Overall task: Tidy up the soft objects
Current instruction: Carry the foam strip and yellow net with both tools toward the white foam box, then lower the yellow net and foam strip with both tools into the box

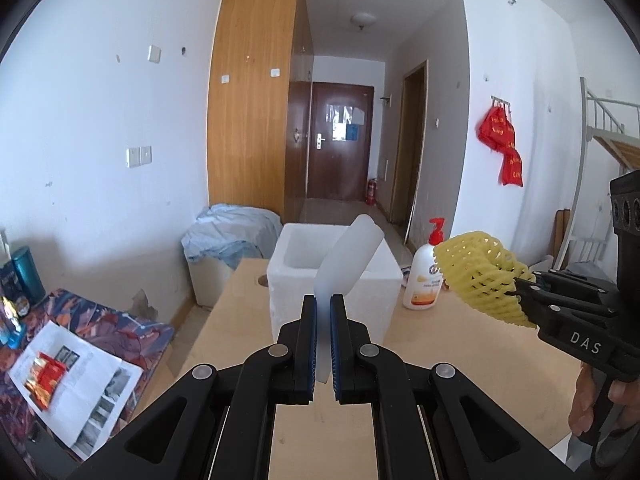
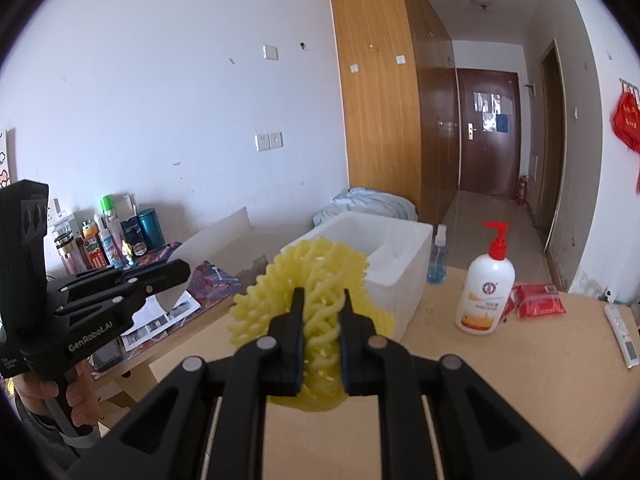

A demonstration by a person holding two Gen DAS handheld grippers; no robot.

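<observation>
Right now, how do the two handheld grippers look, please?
Both are matte black plastic scissor linkages with silver rivets. The left gripper has blue ribbed pads and white "GenRobot.AI" lettering on its side. The right gripper shows "DAS" on its pistol-style handle. No cables or sleeves visible.

From my remote seat I count two grippers, left [image 1: 323, 300] and right [image 2: 320, 294], one white foam sheet [image 1: 348, 256], one yellow foam net [image 2: 316, 276], one white foam box [image 2: 394, 256], one lotion pump bottle [image 2: 486, 292], one blue spray bottle [image 2: 437, 258], one red packet [image 2: 538, 300], one remote control [image 2: 622, 334]
</observation>
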